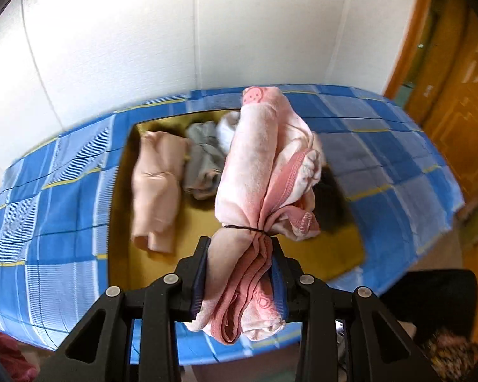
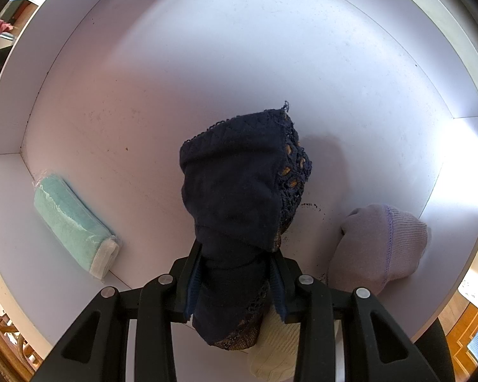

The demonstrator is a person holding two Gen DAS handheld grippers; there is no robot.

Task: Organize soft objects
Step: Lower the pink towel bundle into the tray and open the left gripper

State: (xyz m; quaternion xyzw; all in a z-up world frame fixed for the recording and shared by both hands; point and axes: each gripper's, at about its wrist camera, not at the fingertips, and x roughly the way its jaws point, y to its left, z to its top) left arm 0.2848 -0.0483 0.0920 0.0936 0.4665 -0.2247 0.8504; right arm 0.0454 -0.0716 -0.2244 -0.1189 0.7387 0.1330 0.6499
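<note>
Clamping a pink cloth roll (image 1: 258,172), the left gripper (image 1: 239,251) hung over a yellow tray (image 1: 194,222), while the right gripper (image 2: 235,261) pinched a navy lace garment (image 2: 239,184) inside a white bin (image 2: 143,95).

We see the left gripper (image 1: 239,254) clamped on a rolled pink towel (image 1: 258,172) bound by a thin black band (image 1: 243,228), the roll sticking out past the fingertips. Beneath it lies a bed in a blue checked sheet (image 1: 57,191), and on that a yellow mat (image 1: 194,222). On the mat, toward its far edge, a peach folded garment (image 1: 157,187) lies at the left, a grey one (image 1: 204,156) just beside it, and a white piece (image 1: 228,130) behind. Something dark (image 1: 331,203) shows right of the towel, blurred. A wooden door (image 1: 455,102) stands at right.
</note>
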